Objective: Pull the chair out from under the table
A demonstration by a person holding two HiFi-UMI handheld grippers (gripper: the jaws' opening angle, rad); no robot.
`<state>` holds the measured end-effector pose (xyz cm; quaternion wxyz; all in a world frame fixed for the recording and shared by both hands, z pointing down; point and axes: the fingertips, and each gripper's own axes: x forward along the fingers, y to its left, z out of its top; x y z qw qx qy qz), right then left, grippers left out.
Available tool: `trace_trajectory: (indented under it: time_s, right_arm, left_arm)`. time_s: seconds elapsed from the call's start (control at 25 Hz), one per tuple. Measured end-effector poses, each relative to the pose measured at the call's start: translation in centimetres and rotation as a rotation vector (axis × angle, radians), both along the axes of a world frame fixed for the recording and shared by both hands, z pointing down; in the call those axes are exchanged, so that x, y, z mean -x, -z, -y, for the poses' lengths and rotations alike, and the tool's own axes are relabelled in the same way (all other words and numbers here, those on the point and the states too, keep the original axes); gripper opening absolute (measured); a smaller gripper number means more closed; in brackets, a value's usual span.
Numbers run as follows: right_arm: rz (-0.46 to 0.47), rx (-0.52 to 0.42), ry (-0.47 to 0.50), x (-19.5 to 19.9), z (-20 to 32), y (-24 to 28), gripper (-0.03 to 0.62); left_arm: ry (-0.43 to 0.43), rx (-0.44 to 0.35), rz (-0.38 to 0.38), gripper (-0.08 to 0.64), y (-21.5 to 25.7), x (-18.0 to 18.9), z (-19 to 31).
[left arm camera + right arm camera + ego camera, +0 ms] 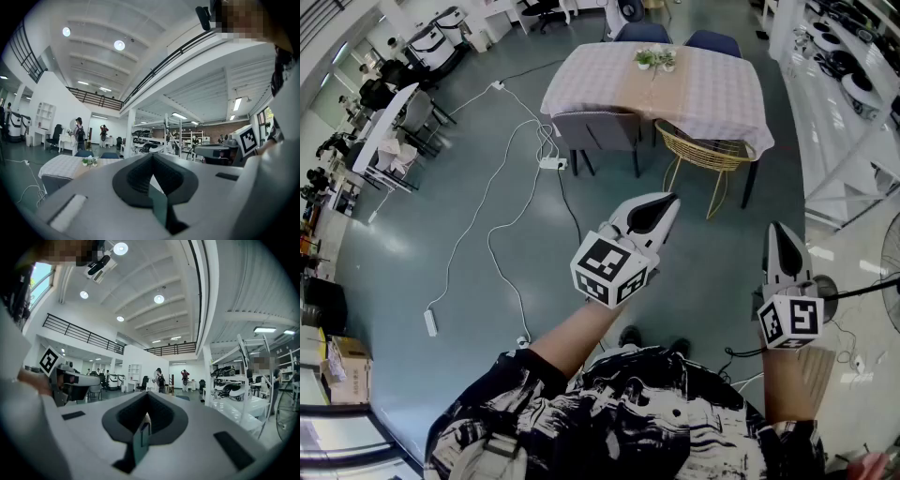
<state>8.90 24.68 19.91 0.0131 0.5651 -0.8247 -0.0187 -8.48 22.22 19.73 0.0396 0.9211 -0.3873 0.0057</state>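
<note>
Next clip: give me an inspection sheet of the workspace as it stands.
Surface: cloth-covered dining table standing on a grey floor.
Job's things: grey chair and yellow wire chair, both tucked under the near side; neither pulled out yet.
Clutter: potted plant on the table.
Grippers: left hand-held gripper and right hand-held gripper both shut, empty, well short of the chairs.
Cables: white cable and power strip on the floor left of the grey chair.
Surroundings: blue chairs at the far side; white shelving on the right.
</note>
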Motion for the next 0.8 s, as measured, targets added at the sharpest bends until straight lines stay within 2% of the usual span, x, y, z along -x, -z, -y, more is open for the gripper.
trace_trajectory:
  time_s: [0.44, 0.56, 0.6, 0.64, 0.68, 0.72, 0.8]
  right_arm:
    - [0.0, 0.007, 0.008, 0.1, 0.5, 0.3, 0.002]
    - [0.079, -0.03, 0.054, 0.2, 0.4, 0.8, 0.002]
    - [0.13, -0.05, 0.08, 0.3, 0.3, 1.2, 0.05]
    - [0.177, -0.07, 0.105, 0.4, 0.2, 1.7, 0.323]
    - [0.208, -0.089, 0.124, 0.4, 0.1, 2.1, 0.424]
    - [0.215, -0.104, 0.142, 0.5, 0.0, 2.4, 0.489]
    - [0.183, -0.116, 0.172, 0.9, -0.2, 2.5, 0.533]
  left_arm:
    - [-0.009, 0.007, 0.004, 0.003, 0.3, -0.2, 0.5]
    - [-0.039, -0.013, -0.016, 0.005, 0.5, -0.7, 0.2]
    - [-0.056, -0.041, -0.029, 0.005, 0.9, -0.9, 0.0]
    - [-0.073, -0.081, -0.043, 0.035, 1.3, -1.1, -0.1]
    - [-0.089, -0.117, -0.058, 0.319, 1.8, -1.2, -0.1]
    - [-0.104, -0.14, -0.071, 0.454, 2.1, -1.2, -0.1]
    - [-0.125, -0.157, -0.072, 0.46, 2.4, -0.9, -0.1]
